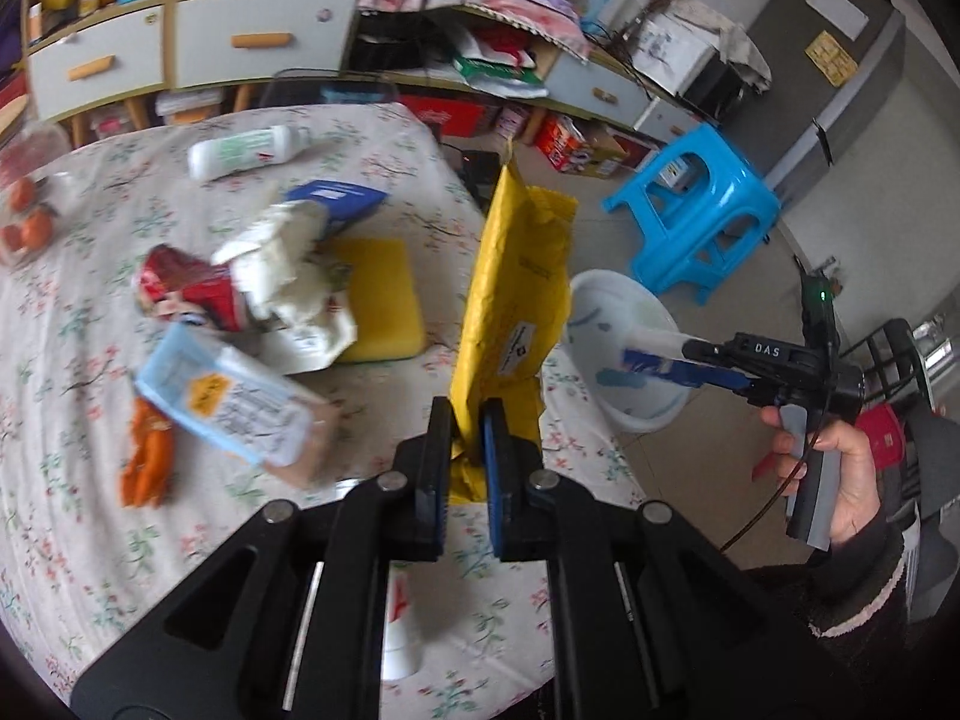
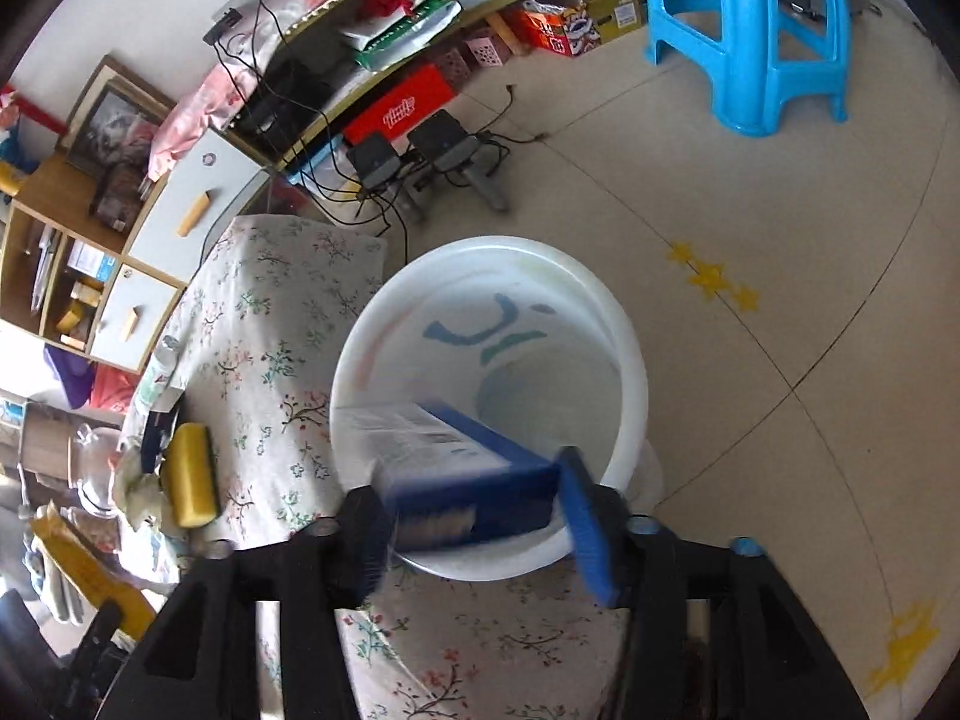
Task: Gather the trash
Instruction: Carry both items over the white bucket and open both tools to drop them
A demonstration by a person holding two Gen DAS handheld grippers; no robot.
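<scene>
Above the surface, my left gripper clamps an upright yellow envelope. My right gripper hangs over the white basin, pads parted, a blue box loose between them.

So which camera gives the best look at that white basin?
The right wrist view: the white basin fills the middle, seen from above with its rim and printed bottom. In the left wrist view, the basin sits off to the side, partly behind the yellow envelope.

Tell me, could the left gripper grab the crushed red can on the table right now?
Probably not yet: the left gripper is shut on a yellow padded envelope, so its jaws are occupied. The crushed red can also lies partly under crumpled white paper.
</scene>
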